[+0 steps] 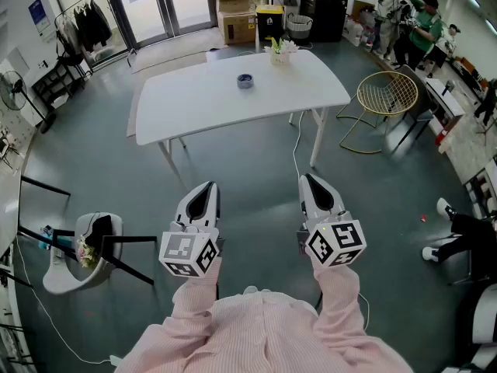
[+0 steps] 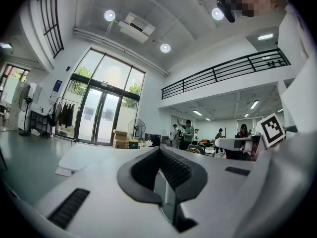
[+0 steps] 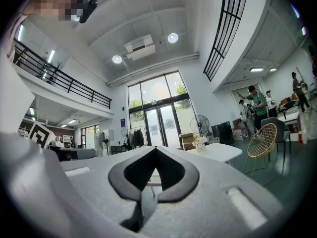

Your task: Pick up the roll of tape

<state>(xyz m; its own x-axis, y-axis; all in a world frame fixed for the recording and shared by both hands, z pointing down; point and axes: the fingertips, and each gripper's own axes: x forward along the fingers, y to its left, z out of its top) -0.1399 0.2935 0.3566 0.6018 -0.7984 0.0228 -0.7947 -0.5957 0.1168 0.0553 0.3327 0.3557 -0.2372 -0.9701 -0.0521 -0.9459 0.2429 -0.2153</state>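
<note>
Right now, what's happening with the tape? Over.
Both shut and empty: left tool, right tool, well short of the white table. The roll of tape lies untouched on it. Only floor between.

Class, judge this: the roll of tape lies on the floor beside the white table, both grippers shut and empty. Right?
No: the head view shows the roll of tape on the white table. The left gripper and right gripper are shut and empty.
</note>
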